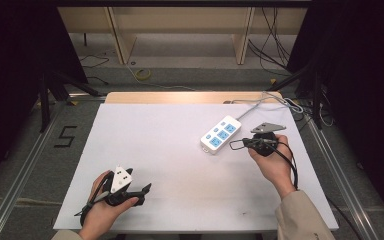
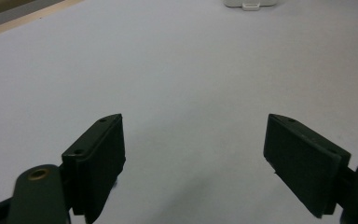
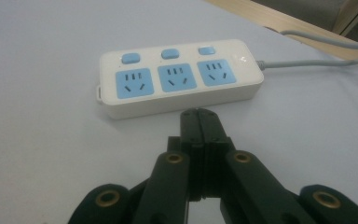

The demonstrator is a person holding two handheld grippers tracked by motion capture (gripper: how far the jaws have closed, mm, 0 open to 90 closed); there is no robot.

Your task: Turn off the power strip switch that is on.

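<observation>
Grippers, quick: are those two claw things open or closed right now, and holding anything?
Left gripper: open, jaws wide apart, nothing between them.
Right gripper: closed, jaws pressed together, empty, near the power strip.

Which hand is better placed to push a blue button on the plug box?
Probably the right. The right tool sits just beside the power strip, jaws shut together like a poking tip aimed at it, good for pressing a blue button. The left tool is open near the table's front edge, far from it.
</observation>
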